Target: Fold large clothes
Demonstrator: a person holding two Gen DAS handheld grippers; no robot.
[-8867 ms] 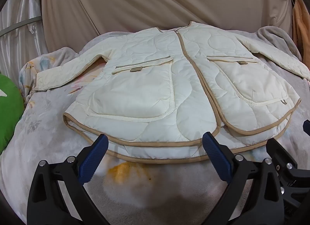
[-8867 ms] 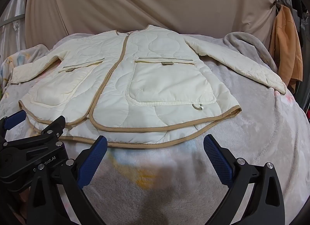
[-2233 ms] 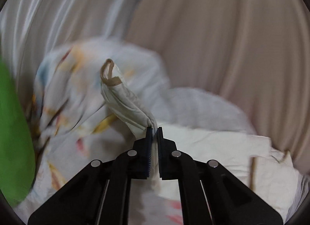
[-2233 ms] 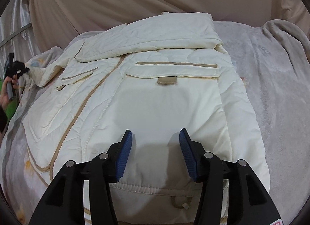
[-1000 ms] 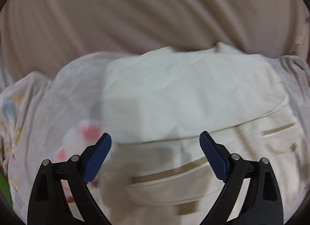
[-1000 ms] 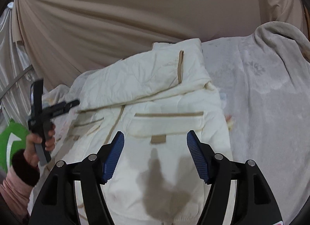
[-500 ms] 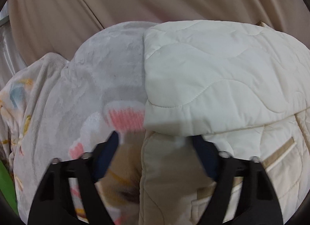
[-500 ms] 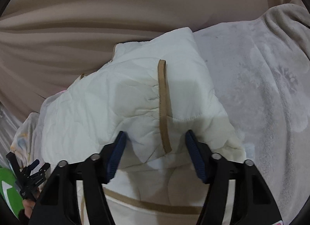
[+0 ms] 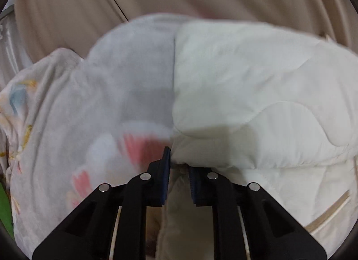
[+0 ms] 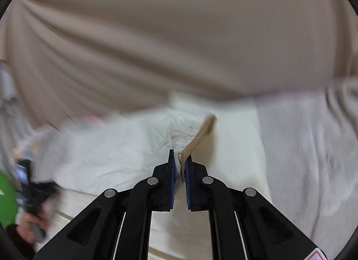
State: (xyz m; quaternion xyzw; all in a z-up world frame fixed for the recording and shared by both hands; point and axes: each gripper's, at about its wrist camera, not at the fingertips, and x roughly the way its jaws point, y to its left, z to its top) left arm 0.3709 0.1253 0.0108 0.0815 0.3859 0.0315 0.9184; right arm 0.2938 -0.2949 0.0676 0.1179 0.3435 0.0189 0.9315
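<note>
A cream quilted jacket point(image 9: 257, 94) with tan trim lies on a grey blanket, both sleeves folded in across its chest. My left gripper point(image 9: 177, 159) is shut on the jacket's left shoulder edge, where the folded sleeve meets the body. My right gripper point(image 10: 180, 161) is shut on the tan-trimmed cuff point(image 10: 199, 137) of the folded sleeve and the jacket point(image 10: 111, 155) under it. The left gripper also shows, blurred, in the right wrist view point(image 10: 26, 184), held in a hand.
A grey blanket point(image 9: 129, 76) with pink and white prints covers the surface. A beige curtain point(image 10: 179, 36) hangs behind. Something green point(image 10: 6, 201) sits at the far left edge. The blanket continues to the right of the jacket point(image 10: 313, 148).
Both grippers were open half a second ago and have closed on the jacket's top edge. One second ago they were further back, and before that the sleeves were folded in.
</note>
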